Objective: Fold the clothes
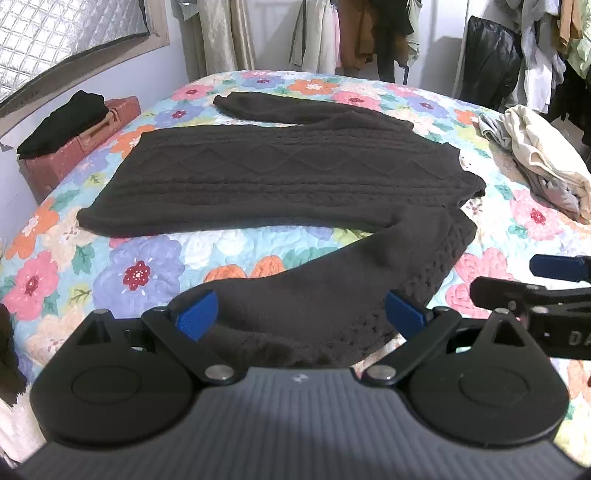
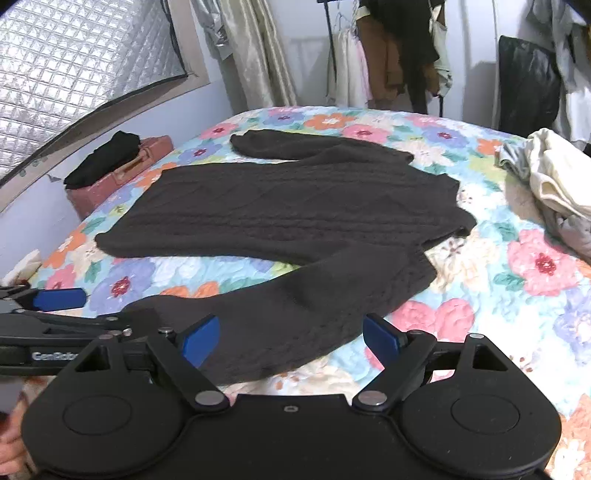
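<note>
A dark brown cable-knit sweater (image 1: 280, 177) lies flat on the floral quilt (image 1: 140, 266), body across the middle, one sleeve at the far side, the other sleeve (image 1: 314, 310) running toward me. My left gripper (image 1: 301, 314) is open, its blue pads either side of that near sleeve's cuff end, just above it. My right gripper (image 2: 291, 338) is open too, over the same sleeve (image 2: 288, 325) in the right wrist view, where the sweater body (image 2: 295, 206) lies beyond. Each gripper shows at the edge of the other's view.
A heap of cream and grey clothes (image 1: 543, 162) lies at the quilt's right side. A reddish case (image 1: 81, 144) with a folded black garment (image 1: 62, 122) on it sits at the left by the wall. Hanging clothes (image 1: 369, 33) line the back.
</note>
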A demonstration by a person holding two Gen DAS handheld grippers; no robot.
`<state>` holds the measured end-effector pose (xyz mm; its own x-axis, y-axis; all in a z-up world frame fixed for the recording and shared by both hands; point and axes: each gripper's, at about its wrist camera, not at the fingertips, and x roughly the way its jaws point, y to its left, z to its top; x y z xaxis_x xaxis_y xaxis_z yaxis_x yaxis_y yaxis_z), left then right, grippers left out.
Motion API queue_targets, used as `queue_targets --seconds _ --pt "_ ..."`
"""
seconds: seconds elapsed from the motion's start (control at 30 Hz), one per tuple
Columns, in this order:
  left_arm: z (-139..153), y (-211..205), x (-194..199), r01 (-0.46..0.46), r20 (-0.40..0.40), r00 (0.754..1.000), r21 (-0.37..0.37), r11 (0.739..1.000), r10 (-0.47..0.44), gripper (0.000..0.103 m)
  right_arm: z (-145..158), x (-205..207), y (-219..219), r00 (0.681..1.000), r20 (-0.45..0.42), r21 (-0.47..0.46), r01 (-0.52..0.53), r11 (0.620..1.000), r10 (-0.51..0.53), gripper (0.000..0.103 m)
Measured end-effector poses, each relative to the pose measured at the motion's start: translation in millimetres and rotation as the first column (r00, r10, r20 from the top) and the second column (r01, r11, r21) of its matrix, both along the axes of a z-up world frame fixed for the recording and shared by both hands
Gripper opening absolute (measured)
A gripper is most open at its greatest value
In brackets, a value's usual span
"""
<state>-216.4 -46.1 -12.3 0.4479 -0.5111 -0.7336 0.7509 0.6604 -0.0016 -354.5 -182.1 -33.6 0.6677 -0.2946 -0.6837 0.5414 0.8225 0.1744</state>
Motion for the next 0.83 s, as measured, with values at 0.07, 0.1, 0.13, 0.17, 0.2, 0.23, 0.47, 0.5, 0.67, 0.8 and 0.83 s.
queue_targets --seconds 0.07,0.1,0.13,0.17,0.2,0.23,0.47,0.5,0.67,0.8,0.83 --pt "0.0 1.0 1.5 -0.014 0.000 1.000 0.007 1.000 0.014 0.099 0.6 0.3 1.7 1.000 -0.003 -0.011 -0.001 1.000 0.000 0.088" --pt "-0.1 1.5 2.2 -0.021 -0.001 1.000 0.010 1.000 0.021 0.099 0.9 0.3 2.6 1.000 -0.005 -0.016 -0.001 1.000 0.001 0.088" --pt "-0.1 2.0 3.0 -0.028 -0.001 1.000 0.014 1.000 0.028 0.100 1.5 0.3 3.5 1.000 -0.005 -0.019 -0.005 1.000 0.005 0.088" --pt "0.0 2.5 3.4 -0.036 0.000 0.999 0.018 0.999 0.036 0.102 2.0 0.0 4.3 1.000 -0.004 -0.023 -0.009 1.000 0.009 0.088" --pt "0.3 3.0 3.2 -0.044 0.002 0.999 0.023 0.999 0.044 0.103 2.4 -0.2 5.0 1.000 -0.004 -0.026 -0.011 1.000 0.011 0.088" --pt "0.5 3.3 3.2 -0.052 0.008 0.999 0.030 0.998 0.051 0.103 2.5 -0.5 5.7 1.000 -0.003 -0.028 -0.011 1.000 0.011 0.088" --pt "4.1 7.9 4.5 -0.058 0.033 0.998 0.036 0.998 0.057 0.103 2.7 -2.1 8.7 1.000 -0.003 -0.033 -0.004 0.999 0.004 0.088" --pt "4.4 8.6 4.8 -0.057 0.034 0.998 0.032 0.998 0.056 0.103 3.0 -2.2 8.8 1.000 -0.002 -0.035 -0.001 0.999 0.001 0.088" --pt "5.6 10.4 4.0 -0.058 0.039 0.998 0.027 0.998 0.056 0.103 2.8 -2.5 7.9 1.000 0.002 -0.037 0.009 0.999 -0.009 0.088" --pt "5.5 12.1 4.6 -0.058 0.045 0.997 0.027 0.998 0.057 0.103 0.1 -0.8 8.4 1.000 -0.005 -0.039 -0.002 0.999 0.002 0.088" --pt "5.3 11.6 4.7 -0.058 0.040 0.998 0.030 0.998 0.056 0.103 -0.3 -0.7 8.4 1.000 -0.005 -0.039 -0.003 0.999 0.003 0.088"
